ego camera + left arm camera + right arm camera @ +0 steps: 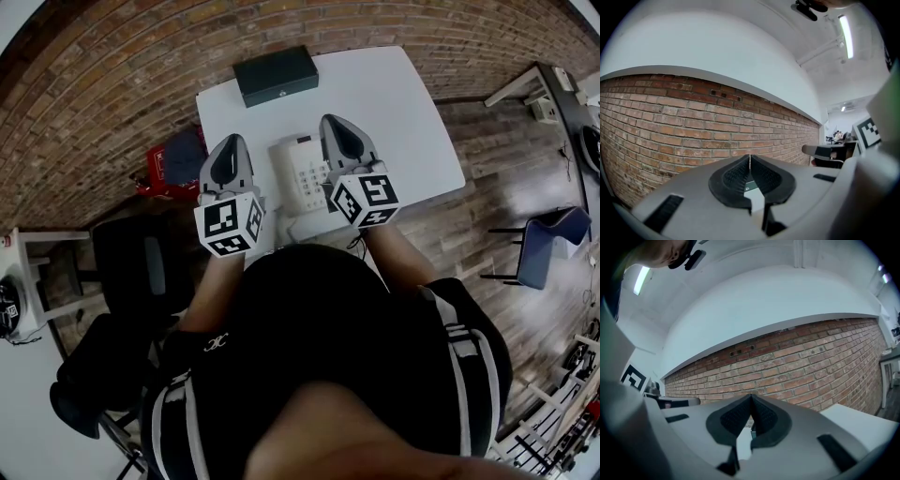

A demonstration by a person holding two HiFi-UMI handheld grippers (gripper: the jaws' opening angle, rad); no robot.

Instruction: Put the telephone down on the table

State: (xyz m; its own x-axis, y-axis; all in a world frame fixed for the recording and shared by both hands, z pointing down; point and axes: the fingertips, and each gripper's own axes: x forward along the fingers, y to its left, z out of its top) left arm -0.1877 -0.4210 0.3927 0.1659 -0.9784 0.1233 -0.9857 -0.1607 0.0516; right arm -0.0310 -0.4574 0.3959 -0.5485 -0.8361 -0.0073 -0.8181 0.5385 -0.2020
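White surface (403, 112) against brick wall (112, 84), wood floor (506, 159). Telephone (302, 173) lies on surface between the grippers; black box (276, 75) at its 12 o'clock. Left gripper (228, 161), right gripper (339, 133): fingers clenched, empty. Only gripper views show ceiling light (845, 35)

The telephone (296, 172) lies on the table (394, 103), a box (275, 75) behind it.

One telephone (302, 176), one black box (276, 75), maybe two chairs (136, 267) (553, 242).
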